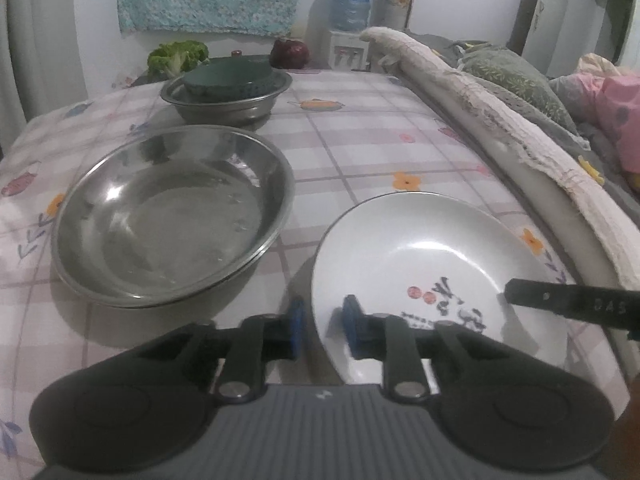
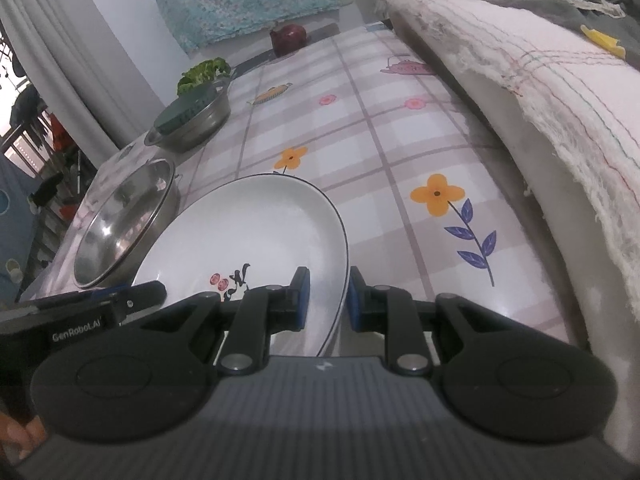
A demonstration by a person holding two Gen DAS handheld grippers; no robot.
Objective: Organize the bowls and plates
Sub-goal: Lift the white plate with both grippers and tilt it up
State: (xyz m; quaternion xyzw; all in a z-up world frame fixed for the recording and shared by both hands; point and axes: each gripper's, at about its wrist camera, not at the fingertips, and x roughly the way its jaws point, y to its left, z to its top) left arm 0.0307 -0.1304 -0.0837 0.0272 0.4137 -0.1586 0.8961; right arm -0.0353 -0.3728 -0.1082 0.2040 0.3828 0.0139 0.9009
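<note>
A white plate with a dark rim and a painted motif is held a little above the checked tablecloth, tilted in the right wrist view. My left gripper is shut on its near left rim, one blue pad on each side. On the opposite rim my right gripper is shut the same way; one of its fingers reaches in from the right. Left of the plate sits a large empty steel bowl. Behind it a smaller steel bowl holds a dark green dish.
The table carries a pink checked cloth with flowers. Broccoli and a dark red vegetable lie at its far edge. A towel-covered padded edge runs along the right side. A water dispenser stands behind.
</note>
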